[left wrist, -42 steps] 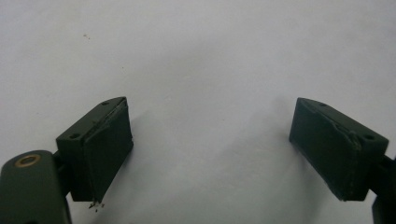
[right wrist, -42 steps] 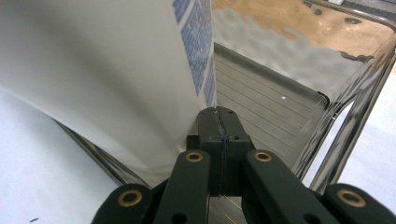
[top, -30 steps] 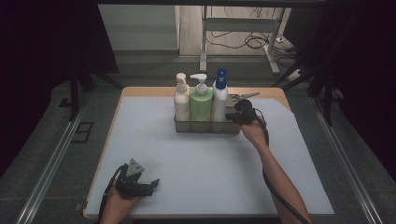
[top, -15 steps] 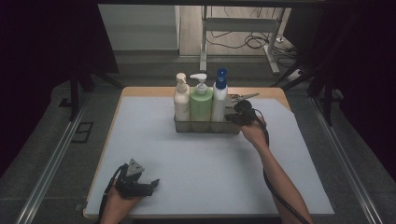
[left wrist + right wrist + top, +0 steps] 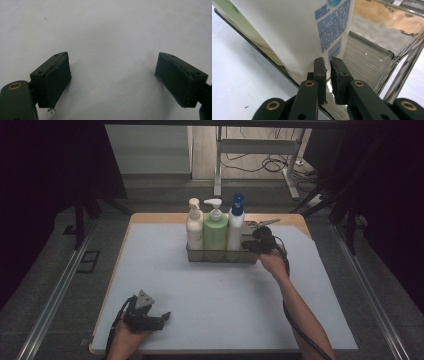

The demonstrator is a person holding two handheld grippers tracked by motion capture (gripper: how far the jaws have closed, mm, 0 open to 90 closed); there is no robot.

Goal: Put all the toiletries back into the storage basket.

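The wire basket (image 5: 220,260) stands near the middle of the surface's (image 5: 200,290) far edge, its long axis running along that edge. Three bottles stand upright in a row in it: a cream pump bottle (image 5: 194,227) at the left, a green pump bottle (image 5: 215,232) in the middle and a white bottle with a blue cap (image 5: 234,227) at the right. The right claw (image 5: 251,244) is at the basket's right short end, so the basket lies straight ahead of it, toward the surface's left edge.

In the right gripper view the white bottle (image 5: 294,30) rises just beyond the right claw (image 5: 328,61), and the bare floor of the basket (image 5: 364,60) stretches away beside it. The jaws have a narrow slit between them and have just been opening. The basket's thin end wall sits in that slit, and the pads appear just off it, a release rather than a grip.

The left claw (image 5: 165,316) rests near the surface's near left corner, well apart from the basket. Its jaws are wide apart over the bare surface, with nothing between them (image 5: 112,75). The right hand is far the nearer.

Compared with the earlier high view, the basket, the bottles and both hands are where they were. Only the right jaws differ.
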